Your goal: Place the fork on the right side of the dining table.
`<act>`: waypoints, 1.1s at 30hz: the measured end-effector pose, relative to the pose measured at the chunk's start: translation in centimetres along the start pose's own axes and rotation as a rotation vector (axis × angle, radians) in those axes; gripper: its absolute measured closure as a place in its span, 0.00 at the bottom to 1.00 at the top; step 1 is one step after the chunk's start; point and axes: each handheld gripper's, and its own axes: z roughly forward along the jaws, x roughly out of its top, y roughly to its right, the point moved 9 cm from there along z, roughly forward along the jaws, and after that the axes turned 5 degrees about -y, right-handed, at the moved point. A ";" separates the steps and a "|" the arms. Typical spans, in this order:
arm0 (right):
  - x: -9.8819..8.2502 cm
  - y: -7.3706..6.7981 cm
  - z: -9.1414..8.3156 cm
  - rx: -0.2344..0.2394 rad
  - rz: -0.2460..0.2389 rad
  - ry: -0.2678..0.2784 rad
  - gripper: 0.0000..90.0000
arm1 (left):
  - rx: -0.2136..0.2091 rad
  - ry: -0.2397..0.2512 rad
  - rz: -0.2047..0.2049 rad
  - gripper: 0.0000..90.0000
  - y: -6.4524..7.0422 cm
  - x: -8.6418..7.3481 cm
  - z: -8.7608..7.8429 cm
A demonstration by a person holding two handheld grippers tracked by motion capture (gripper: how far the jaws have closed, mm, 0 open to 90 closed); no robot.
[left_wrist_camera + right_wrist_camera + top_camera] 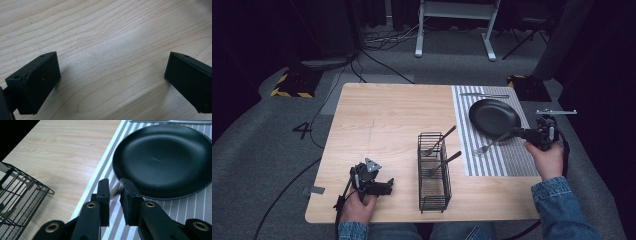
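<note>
The left gripper (387, 187) rests low over the bare table (382, 115) near its front edge, jaws spread wide with nothing between them; the left gripper view shows only wood grain (112, 50) in the gap. To its right stands a black wire basket (433, 172) with two forks (439, 141) leaning out of it. Further right lies a striped mat (512, 160) carrying a black plate (493, 117), a knife (484, 95) behind the plate, and a third fork (488, 145) just beside the plate's near rim. The right gripper (115, 188) is clenched on the handle end of that third fork, at the plate's edge.
</note>
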 end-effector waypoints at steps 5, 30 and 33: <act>-0.5 1.0 0.1 0.000 0.033 -0.021 0.76 | 0.000 0.000 0.000 0.00 0.0 0.0 0.0; -3.3 6.7 1.6 0.019 0.206 -0.061 0.70 | 0.000 0.000 -0.001 0.00 0.0 0.0 0.0; -3.6 7.2 1.8 0.016 0.216 -0.065 0.70 | 0.000 0.000 0.000 0.00 0.0 0.0 0.0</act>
